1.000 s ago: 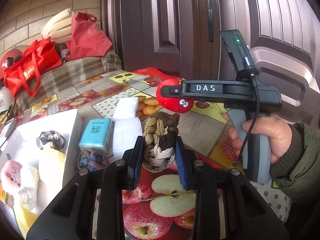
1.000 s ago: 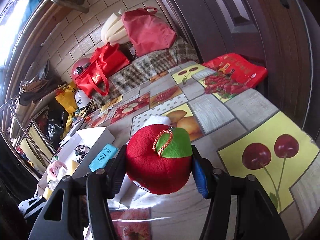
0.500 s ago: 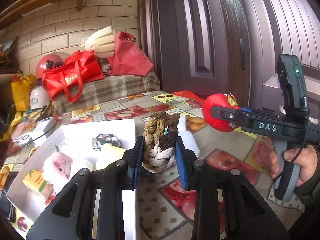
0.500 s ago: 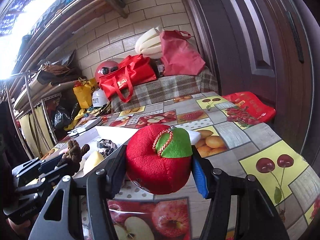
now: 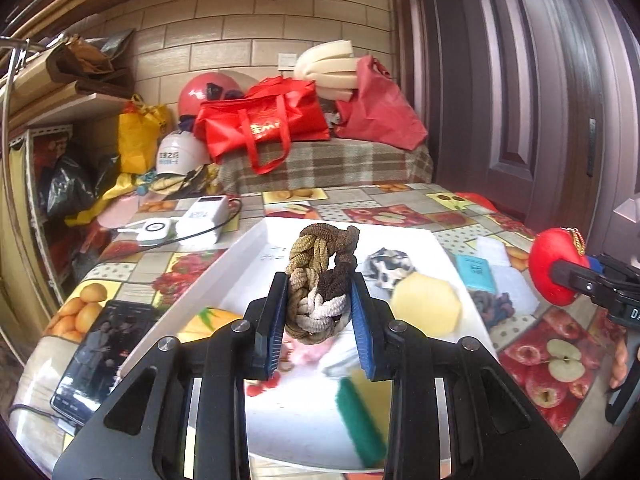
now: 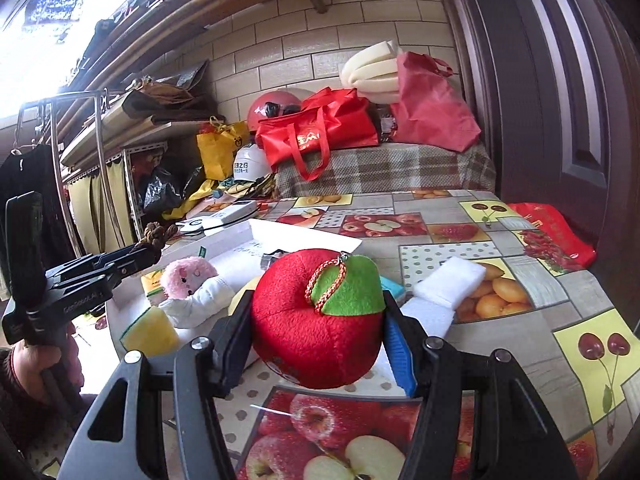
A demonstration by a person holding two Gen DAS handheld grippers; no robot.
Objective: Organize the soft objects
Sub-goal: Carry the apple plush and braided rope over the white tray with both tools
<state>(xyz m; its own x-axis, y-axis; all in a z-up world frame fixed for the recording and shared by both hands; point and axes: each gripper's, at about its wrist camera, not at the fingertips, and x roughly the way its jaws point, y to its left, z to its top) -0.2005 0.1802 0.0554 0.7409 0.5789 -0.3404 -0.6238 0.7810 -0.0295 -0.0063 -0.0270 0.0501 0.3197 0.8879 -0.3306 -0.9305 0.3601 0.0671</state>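
Note:
My left gripper [image 5: 319, 322] is shut on a braided brown-and-cream rope knot [image 5: 320, 276], held in the air over the white tray [image 5: 240, 256]. My right gripper [image 6: 318, 332] is shut on a red plush apple [image 6: 316, 320] with a green leaf, just right of the tray; the apple [image 5: 550, 268] also shows at the right edge of the left wrist view. In the tray lie a pink plush toy [image 6: 186, 276], a yellow sponge [image 6: 150, 330], a pale yellow hexagon pad [image 5: 426, 306] and a black-and-white cloth [image 5: 388, 264].
White foam blocks [image 6: 448, 284], a teal tissue pack [image 5: 476, 272] and a dark knitted piece [image 5: 492, 308] lie on the fruit-print tablecloth right of the tray. A phone [image 5: 98, 356] and white devices [image 5: 204, 216] sit to its left. Red bags [image 5: 268, 124] stand behind.
Both grippers swung left, bringing the tray into the centre of each view. The rope knot now hangs over the tray, and the apple has come beside the tray. Neither grip changed.

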